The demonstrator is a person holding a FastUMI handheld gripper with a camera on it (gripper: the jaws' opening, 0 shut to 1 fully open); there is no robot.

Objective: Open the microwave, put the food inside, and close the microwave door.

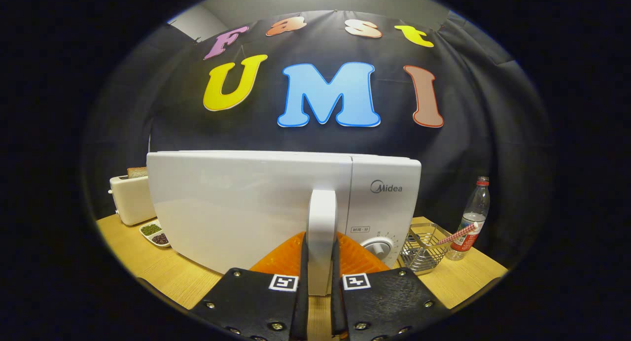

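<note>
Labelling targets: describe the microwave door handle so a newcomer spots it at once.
Start at the white microwave on the wooden table. Its handle is the upright white bar at the door's right edge, left of the dial. It alone sits clamped between the claw fingers.

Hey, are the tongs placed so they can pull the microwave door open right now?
Probably yes: the tongs are closed on the white door handle of the microwave, one finger on each side, and nothing sits between them and the door.

One microwave [256,208] stands on the table [162,269]. Left of the microwave sit one toaster [130,200] and one two-part dish [155,233]. Right of the microwave are one wire basket [424,250] and one plastic bottle [472,218]. One gripper [320,277] has its two fingers closed on the microwave's one door handle [321,232].
</note>
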